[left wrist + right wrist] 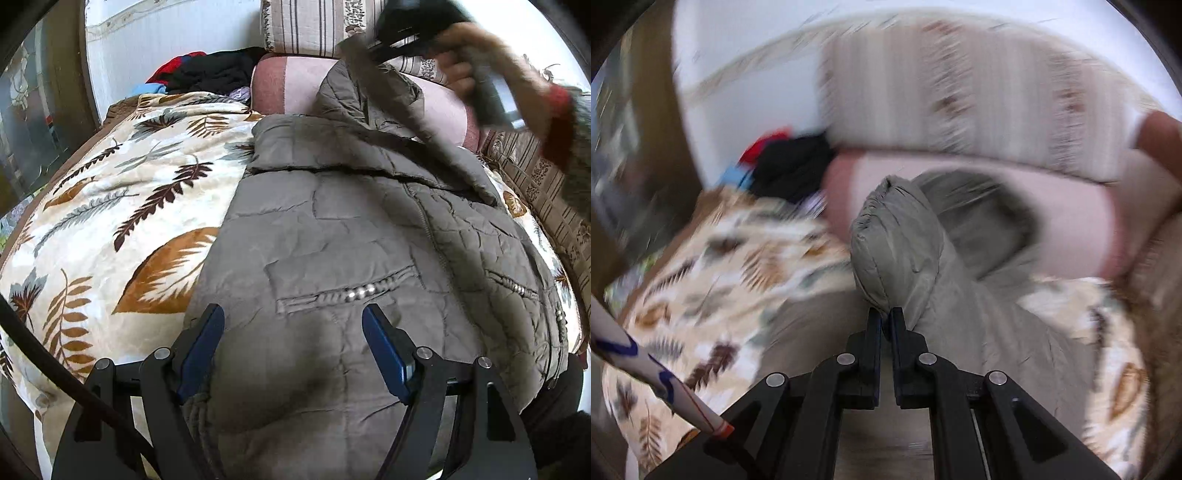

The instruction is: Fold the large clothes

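A large grey-brown quilted jacket lies spread on a leaf-patterned blanket. My left gripper is open, its blue-padded fingers spread just above the jacket's lower body near a studded pocket. My right gripper is shut on a jacket sleeve and holds it lifted. In the left wrist view the right gripper appears at the top right with the sleeve hanging from it. The right wrist view is motion-blurred.
A pink bolster and a striped cushion lie at the head of the bed. A pile of black, red and blue clothes sits by the white wall. A striped cover runs along the right side.
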### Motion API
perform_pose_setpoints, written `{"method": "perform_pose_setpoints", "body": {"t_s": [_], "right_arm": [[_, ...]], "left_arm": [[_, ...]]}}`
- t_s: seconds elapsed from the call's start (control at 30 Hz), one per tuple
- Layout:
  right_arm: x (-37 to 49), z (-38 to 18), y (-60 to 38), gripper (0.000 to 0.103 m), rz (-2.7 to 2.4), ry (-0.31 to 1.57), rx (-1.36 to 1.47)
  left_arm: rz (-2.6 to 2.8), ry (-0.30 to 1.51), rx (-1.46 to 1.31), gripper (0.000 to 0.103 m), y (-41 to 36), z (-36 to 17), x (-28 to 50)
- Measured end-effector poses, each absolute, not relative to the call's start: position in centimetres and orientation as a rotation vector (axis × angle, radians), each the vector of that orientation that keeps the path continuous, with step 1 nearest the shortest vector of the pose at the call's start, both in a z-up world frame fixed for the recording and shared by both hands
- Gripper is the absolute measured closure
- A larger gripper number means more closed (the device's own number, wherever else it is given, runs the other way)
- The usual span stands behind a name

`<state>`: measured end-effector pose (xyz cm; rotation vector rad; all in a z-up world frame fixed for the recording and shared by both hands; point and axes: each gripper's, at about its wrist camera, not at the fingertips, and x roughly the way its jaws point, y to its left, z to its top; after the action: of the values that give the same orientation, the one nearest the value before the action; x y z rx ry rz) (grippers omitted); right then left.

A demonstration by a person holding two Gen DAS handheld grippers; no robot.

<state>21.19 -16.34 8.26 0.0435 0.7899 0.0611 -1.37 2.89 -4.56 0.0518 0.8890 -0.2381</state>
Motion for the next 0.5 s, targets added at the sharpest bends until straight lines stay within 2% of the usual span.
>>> {"method": "perform_pose_setpoints", "body": {"t_s": [0.1,0.13,0.27,0.4,0.47,0.5], "right_arm": [[22.8,2.8,-9.9,0.100,0.108,0.876,-0.048],[23.3,1.2,-8.5,0.103,0.118,0.898,-0.074],[24.8,-5.0,-5.1,0.103,0.135,1.008,-0.132],[24.4,-6.7,-4.5,0.102,0.125,1.017,-0.163],[23.5,-5.3,-5.8,0.092,0.134,1.005,-0.113],[23.2,-4.5,-6.6,0.076,0.116,0.986,-0.112]], "left_arm": [[-0.228,0.894,0.036,0.027,4.0,-5.2,-1.1],[-0.222,0.899,0.025,0.027,4.5,-5.5,-0.9],[-0.205,0.916,-0.016,0.027,5.7,-6.1,-0.6],[-0.185,0.912,-0.034,0.027,6.5,-6.1,-0.5],[-0.173,0.909,-0.042,0.027,6.8,-6.1,-0.4],[-0.169,0.910,-0.047,0.027,6.9,-6.1,-0.4]]}}
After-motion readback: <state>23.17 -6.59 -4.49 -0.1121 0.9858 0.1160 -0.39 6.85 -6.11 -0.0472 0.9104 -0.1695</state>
